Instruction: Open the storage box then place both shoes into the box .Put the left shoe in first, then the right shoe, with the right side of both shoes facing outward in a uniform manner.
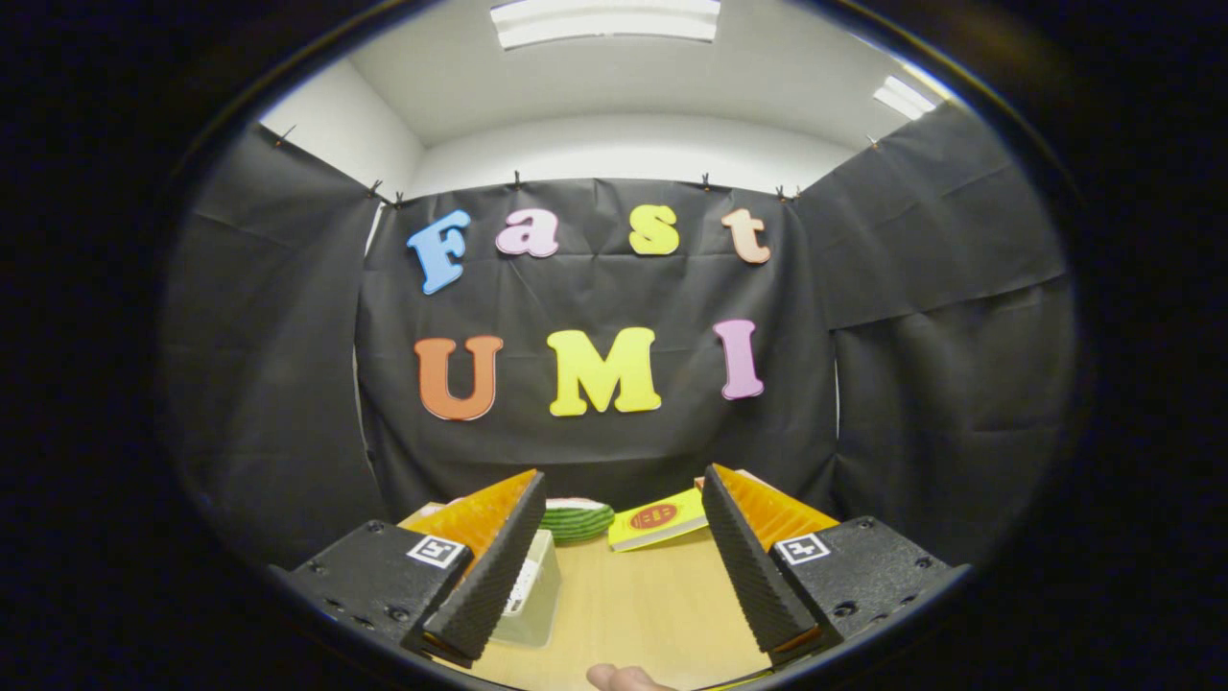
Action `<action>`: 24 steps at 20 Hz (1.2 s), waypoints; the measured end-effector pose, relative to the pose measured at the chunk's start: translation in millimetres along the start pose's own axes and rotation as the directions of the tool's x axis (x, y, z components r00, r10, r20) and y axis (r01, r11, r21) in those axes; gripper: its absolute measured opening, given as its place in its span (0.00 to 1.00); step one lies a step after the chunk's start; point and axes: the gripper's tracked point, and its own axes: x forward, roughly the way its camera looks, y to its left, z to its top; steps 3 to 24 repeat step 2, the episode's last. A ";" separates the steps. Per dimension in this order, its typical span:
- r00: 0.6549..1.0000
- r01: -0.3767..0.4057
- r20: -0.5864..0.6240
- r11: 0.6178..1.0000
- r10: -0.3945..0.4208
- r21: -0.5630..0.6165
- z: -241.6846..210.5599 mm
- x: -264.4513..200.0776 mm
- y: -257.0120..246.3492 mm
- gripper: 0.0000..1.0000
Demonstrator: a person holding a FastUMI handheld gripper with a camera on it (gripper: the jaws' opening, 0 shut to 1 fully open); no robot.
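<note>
Two fingers of the claw (614,566) stand wide apart, holding nothing above the wooden table (652,605), with the clear storage box (537,590) just inside the finger at 9 o'clock.

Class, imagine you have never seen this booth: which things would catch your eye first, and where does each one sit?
The gripper stands out first, its two fingers spread wide apart over the wooden table, holding nothing. Beyond the fingers, at the table's far edge, lie a green ribbed object and a yellow packet side by side. A clear plastic box sits just beside the left finger.
</note>
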 end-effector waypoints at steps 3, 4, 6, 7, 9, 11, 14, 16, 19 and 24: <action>1.000 -0.006 -0.002 1.000 0.006 0.011 -2.4 -0.2 -2.3 1.00; 1.000 -0.006 -0.002 1.000 0.006 0.011 -2.4 -0.2 -2.3 1.00; 1.000 -0.006 -0.002 1.000 0.006 0.011 -2.4 -0.2 -2.3 1.00; 1.000 -0.006 -0.002 1.000 0.006 0.011 -2.4 -0.2 -2.3 1.00; 1.000 -0.006 -0.002 1.000 0.006 0.011 -2.4 -0.2 -2.3 1.00; 1.000 -0.006 -0.002 1.000 0.006 0.011 -2.4 -0.2 -2.3 1.00; 1.000 -0.006 -0.002 1.000 0.006 0.011 -2.4 -0.2 -2.3 1.00; 1.000 -0.006 -0.002 1.000 0.006 0.011 -2.4 -0.2 -2.3 1.00; 1.000 -0.006 -0.002 1.000 0.006 0.011 -2.4 -0.2 -2.3 1.00; 1.000 -0.006 -0.002 1.000 0.006 0.011 -2.4 -0.2 -2.3 1.00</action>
